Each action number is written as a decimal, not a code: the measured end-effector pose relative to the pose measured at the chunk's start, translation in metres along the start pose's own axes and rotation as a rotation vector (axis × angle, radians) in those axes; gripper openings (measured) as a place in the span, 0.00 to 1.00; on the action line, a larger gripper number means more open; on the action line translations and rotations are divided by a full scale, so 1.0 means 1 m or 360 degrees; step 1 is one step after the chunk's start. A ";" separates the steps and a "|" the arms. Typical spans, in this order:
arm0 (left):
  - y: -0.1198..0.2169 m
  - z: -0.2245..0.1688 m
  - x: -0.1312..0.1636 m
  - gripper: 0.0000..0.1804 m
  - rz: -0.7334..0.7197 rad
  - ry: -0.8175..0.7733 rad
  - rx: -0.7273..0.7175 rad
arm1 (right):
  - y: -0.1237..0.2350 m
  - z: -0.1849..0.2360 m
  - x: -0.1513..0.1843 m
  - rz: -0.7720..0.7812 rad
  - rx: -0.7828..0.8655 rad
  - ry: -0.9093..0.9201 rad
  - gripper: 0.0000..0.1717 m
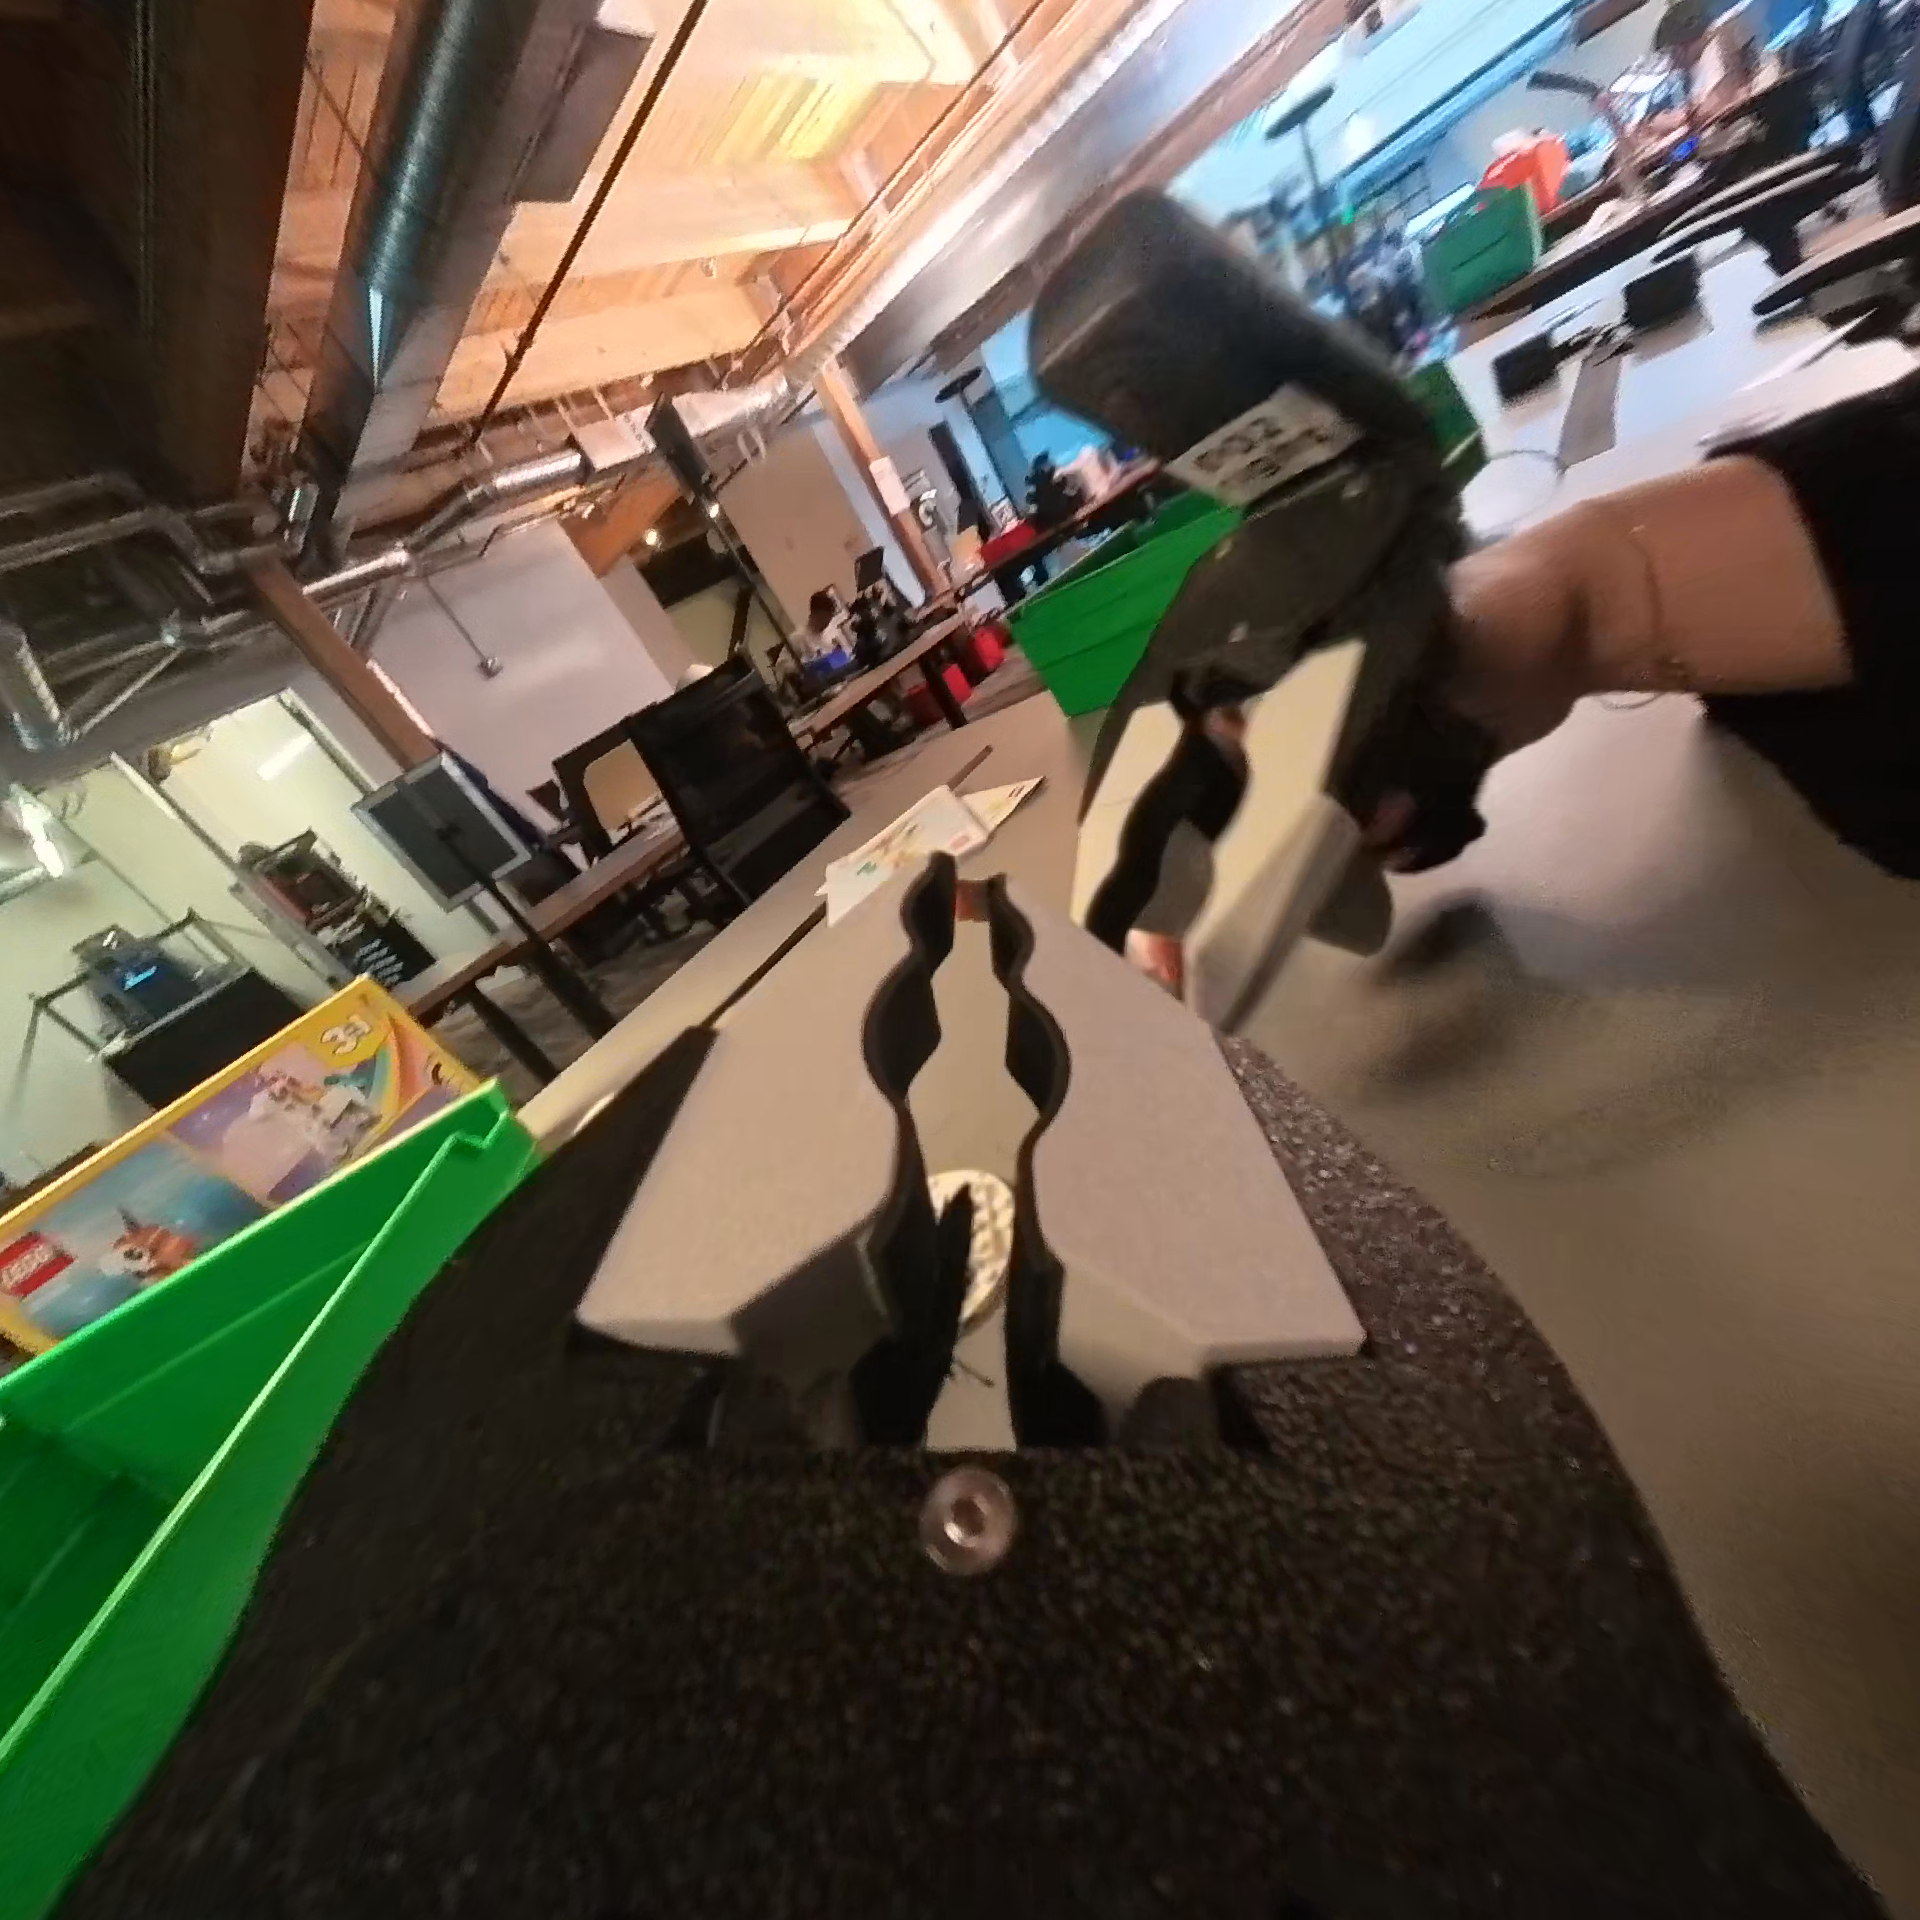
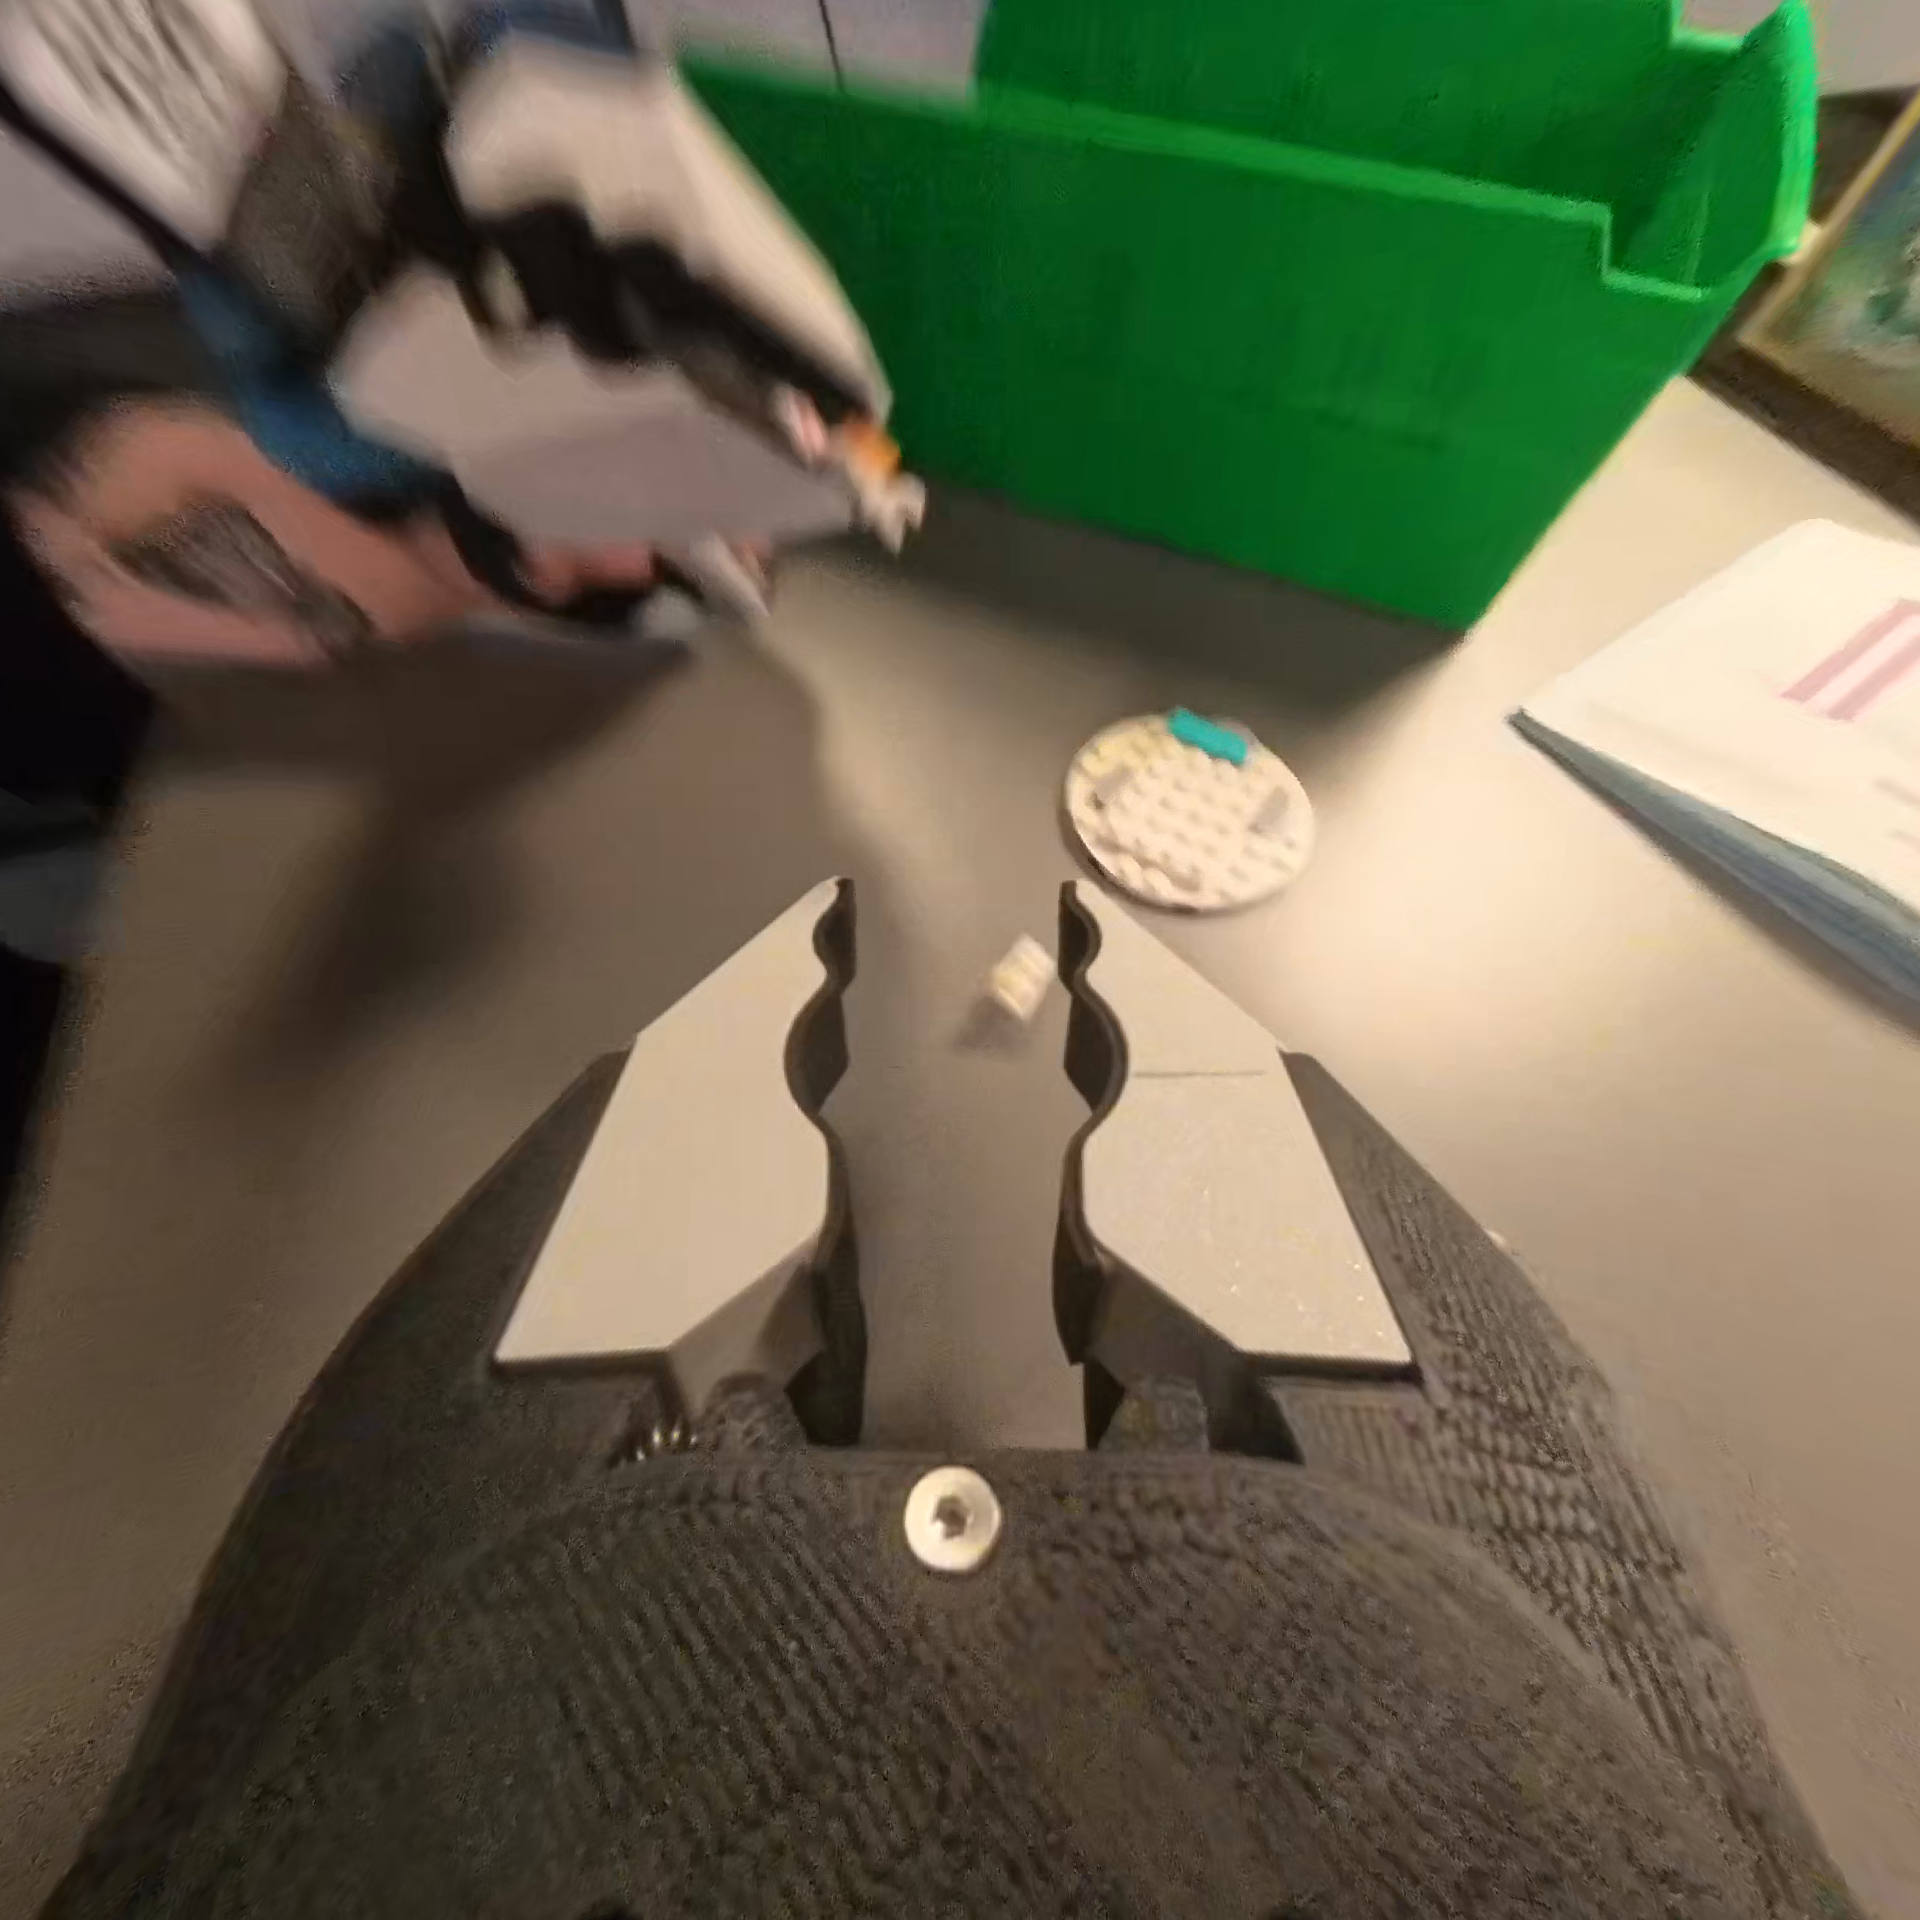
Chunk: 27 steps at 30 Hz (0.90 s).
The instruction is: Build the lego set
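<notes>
**Open right jaws over a small white brick, left gripper pinching a tiny orange piece**

Here the right gripper [image 2: 956, 904] stands released, its wavy black pads apart over the matte grey table [image 2: 727, 831]; a small white studded brick [image 2: 1018, 971] lies loose between them, just beside the right pad and not pressed. Just beyond lies a round white studded plate [image 2: 1190, 816] bearing a teal piece [image 2: 1205, 732]. A booklet [image 2: 1766, 727] lies to the right, with a ribbed green bin [image 2: 1247, 364] behind. Only the left wrist view shows the left gripper [image 1: 971, 899] clenched on a small orange piece [image 1: 974, 900], a second green bin [image 1: 208, 1351] beside it and a colourful toy box [image 1: 208, 1143] farther off.
</notes>
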<state>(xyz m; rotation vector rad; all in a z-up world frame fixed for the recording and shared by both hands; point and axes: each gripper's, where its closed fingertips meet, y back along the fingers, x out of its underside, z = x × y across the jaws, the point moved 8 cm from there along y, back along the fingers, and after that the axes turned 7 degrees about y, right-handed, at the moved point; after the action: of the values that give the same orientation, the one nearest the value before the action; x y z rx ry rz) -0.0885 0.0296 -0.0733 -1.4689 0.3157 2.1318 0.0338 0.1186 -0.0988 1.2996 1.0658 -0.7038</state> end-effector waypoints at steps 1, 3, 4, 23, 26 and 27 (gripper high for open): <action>0.000 -0.002 -0.002 0.02 -0.0043 0.0001 0.0037 | 0.003 0.000 -0.007 -0.0163 -0.0114 -0.0172 0.19; 0.001 -0.006 -0.006 0.01 -0.0133 0.0020 0.0099 | 0.011 0.002 -0.018 -0.0483 -0.0424 -0.0518 0.13; 0.001 -0.008 -0.008 0.01 -0.0174 0.0028 0.0127 | 0.014 0.002 -0.021 -0.0593 -0.0563 -0.0652 0.11; -0.002 -0.011 -0.001 0.05 -0.0069 0.0175 0.0228 | 0.021 0.000 -0.023 -0.0634 -0.0468 -0.0435 0.00; 0.000 -0.007 0.003 0.08 0.0014 0.0351 0.0309 | 0.022 0.008 -0.024 -0.0473 -0.0150 0.0103 0.00; 0.001 -0.006 0.004 0.07 0.0042 0.0361 0.0331 | 0.021 0.011 -0.024 -0.0416 -0.0060 0.0283 0.00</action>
<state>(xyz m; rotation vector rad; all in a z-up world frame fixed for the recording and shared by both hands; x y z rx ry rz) -0.0849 0.0273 -0.0792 -1.5906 0.6230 1.8886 0.0461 0.1086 -0.0692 1.2190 1.4048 -0.7681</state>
